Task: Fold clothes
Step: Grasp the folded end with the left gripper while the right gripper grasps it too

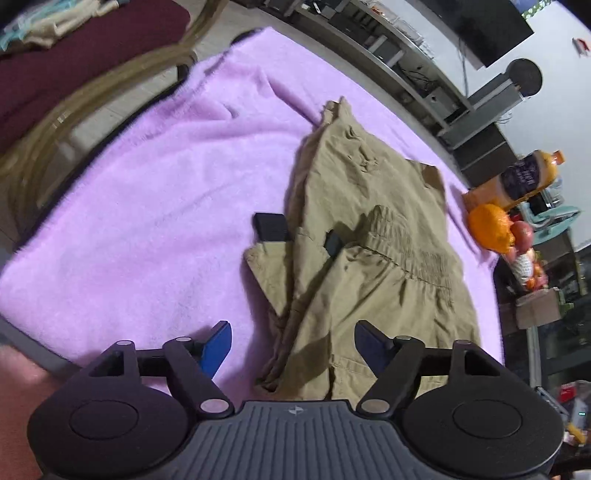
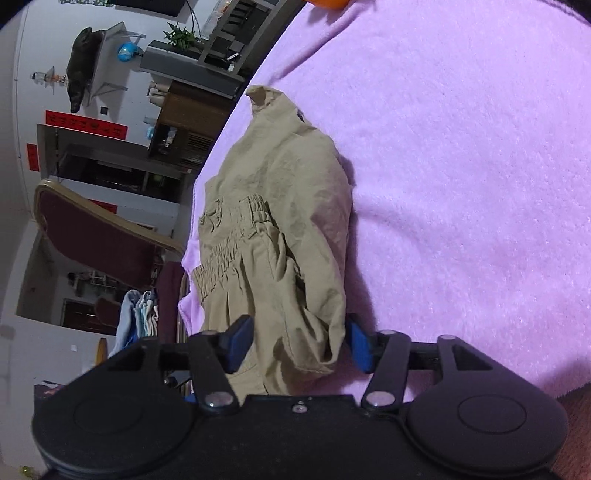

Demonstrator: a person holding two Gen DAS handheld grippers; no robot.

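Khaki trousers (image 1: 369, 236) with an elastic waistband (image 1: 417, 243) lie partly folded and rumpled on a lilac fleece blanket (image 1: 147, 206). My left gripper (image 1: 293, 347) hovers open over the near end of the trousers, with nothing between its blue pads. In the same view, the right gripper (image 1: 303, 236) shows as two black fingers straddling a fold at the trousers' left edge. In the right wrist view the trousers (image 2: 280, 206) run away from me, and a bunched fold sits between the spread blue pads of my right gripper (image 2: 300, 345). The jaws stand wide, not pinched.
An orange juice bottle (image 1: 524, 177), an orange (image 1: 489, 227) and bagged fruit (image 1: 524, 258) sit at the blanket's right edge. A dark red chair (image 1: 74, 62) holding a pile of clothes (image 1: 55, 22) stands at the far left. The blanket's (image 2: 461, 166) wide stretch lies bare.
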